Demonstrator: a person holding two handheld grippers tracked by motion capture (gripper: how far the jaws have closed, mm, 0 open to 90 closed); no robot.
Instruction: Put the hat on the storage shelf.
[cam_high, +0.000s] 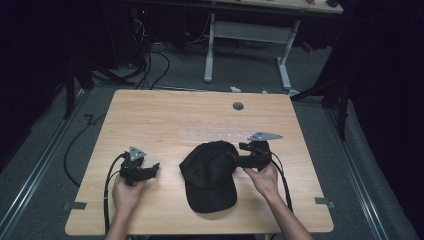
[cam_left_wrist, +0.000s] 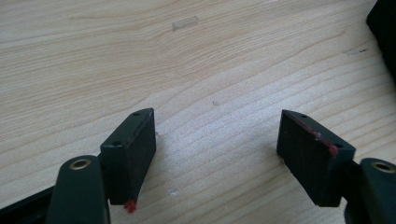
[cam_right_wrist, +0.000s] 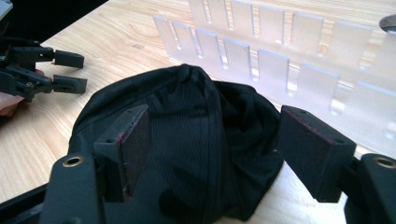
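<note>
A black baseball cap (cam_high: 209, 175) lies on the wooden table (cam_high: 150, 115), brim toward the front edge. My right gripper (cam_high: 236, 158) reaches in from the right at the cap's crown. In the right gripper view the right gripper (cam_right_wrist: 215, 122) stands open, with the crumpled crown of the cap (cam_right_wrist: 196, 140) between its jaws and not pressed by the pads. To the left of the cap my left gripper (cam_high: 154, 168) rests low over the table. Seen from the left gripper view, the left gripper (cam_left_wrist: 217, 122) is open over bare wood, with the cap's edge (cam_left_wrist: 385, 28) at the top right.
A clear plastic slotted rack (cam_right_wrist: 280, 60) lies flat just beyond the cap, faint in the high view (cam_high: 210, 134). A grey round grommet (cam_high: 238, 106) sits near the far edge. Cables trail from both grippers toward the front edge. A desk frame (cam_high: 250, 35) stands beyond the table.
</note>
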